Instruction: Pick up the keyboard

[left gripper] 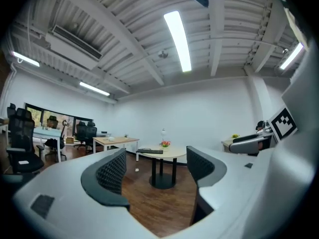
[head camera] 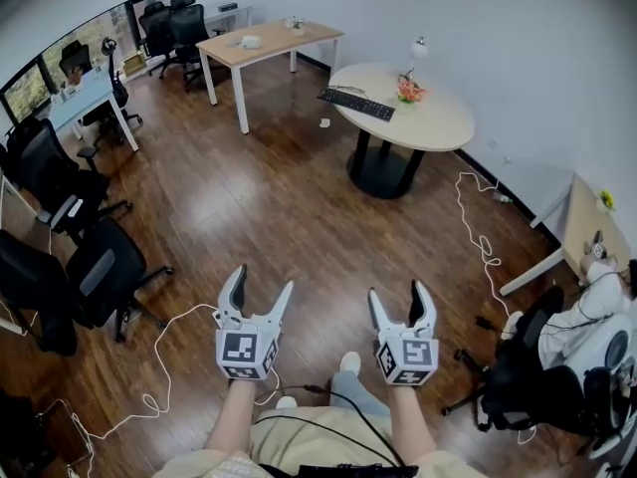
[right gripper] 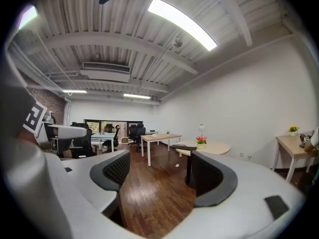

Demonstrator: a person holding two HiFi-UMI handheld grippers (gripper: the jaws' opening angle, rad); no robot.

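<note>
Keyboard (head camera: 356, 104) lies on the round counter (head camera: 438, 127), well ahead of the fingers, so the left gripper (head camera: 261, 282) and right gripper (head camera: 397, 293) point level toward it, fingers spread wide and empty, presumably readied for an approach not yet begun.

The head view looks steeply down from above the person onto the wood floor (head camera: 269, 197), with the left tongs (head camera: 262, 282) and right tongs (head camera: 398, 292) near and the round table (head camera: 438, 127) far. Each tongs' view sits low, facing level across the room along its own jaws. All three views share that far table and the keyboard (head camera: 356, 104) on it.
</note>
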